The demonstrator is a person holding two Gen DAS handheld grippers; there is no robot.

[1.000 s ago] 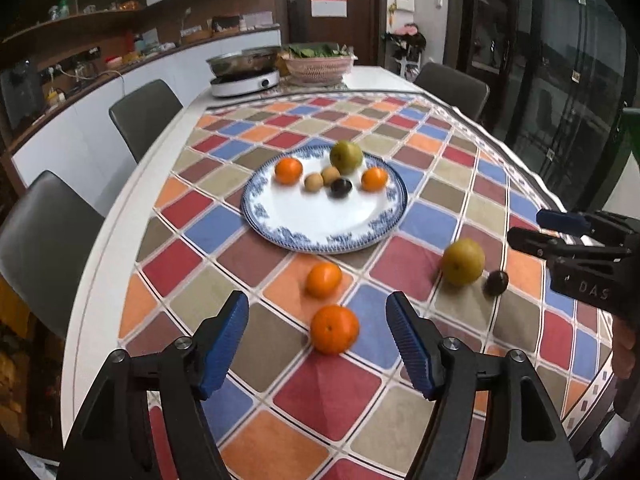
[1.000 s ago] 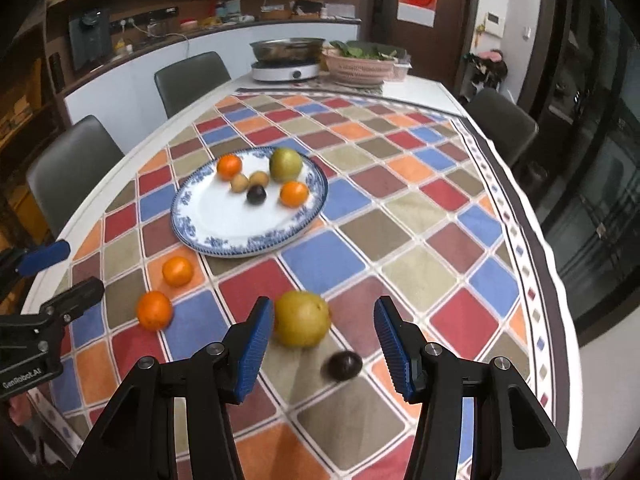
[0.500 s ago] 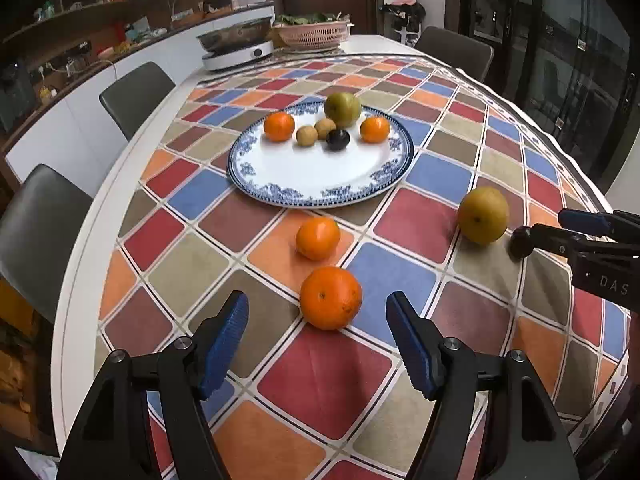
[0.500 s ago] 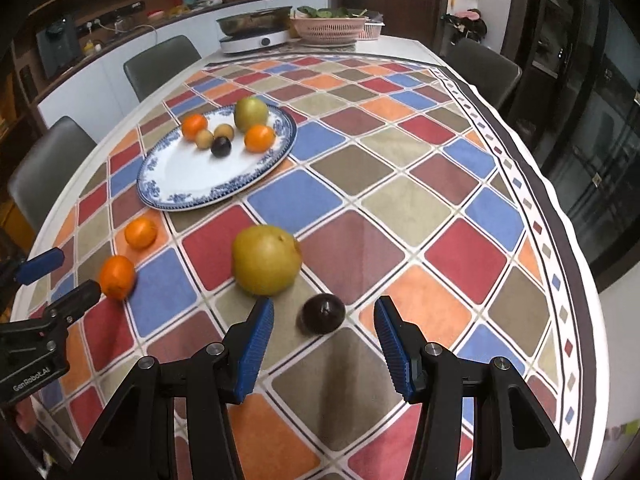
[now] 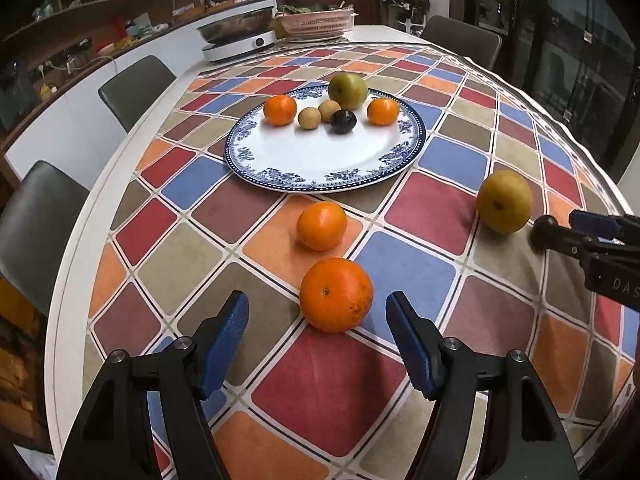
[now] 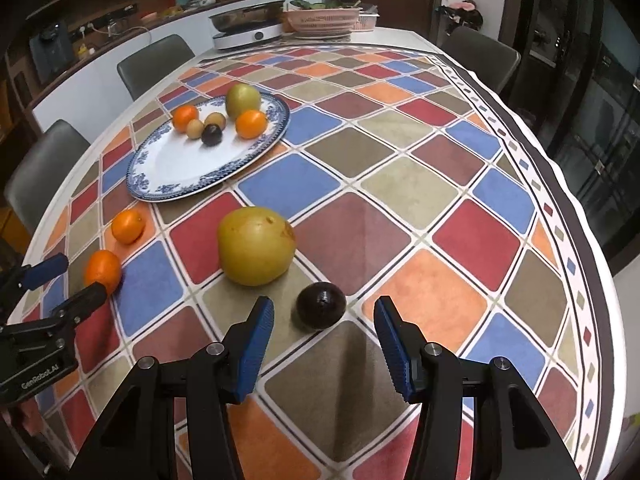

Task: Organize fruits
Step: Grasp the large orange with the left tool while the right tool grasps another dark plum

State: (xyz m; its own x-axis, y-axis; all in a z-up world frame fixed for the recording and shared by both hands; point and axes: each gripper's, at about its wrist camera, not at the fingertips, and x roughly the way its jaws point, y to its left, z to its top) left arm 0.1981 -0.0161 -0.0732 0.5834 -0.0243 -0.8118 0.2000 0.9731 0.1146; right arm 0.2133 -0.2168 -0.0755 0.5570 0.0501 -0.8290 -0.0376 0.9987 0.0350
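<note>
Orange fruit (image 5: 336,294) just ahead of left tool (image 5: 317,322) (untouched)

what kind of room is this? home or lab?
Most likely a home dining room or kitchen: a dining table under a checked cloth with upholstered chairs around it, an electric cooker at the far end, and a counter cluttered with small items.

Your work surface: oval table (image 6: 592,264), checkered cloth (image 6: 404,184). On cloth you have plate (image 5: 320,160), two oranges (image 5: 336,294) (image 5: 321,225), yellow pear (image 6: 256,246), dark fruit (image 6: 321,305). Far end: cooker (image 5: 236,42), basket (image 5: 316,24).
</note>
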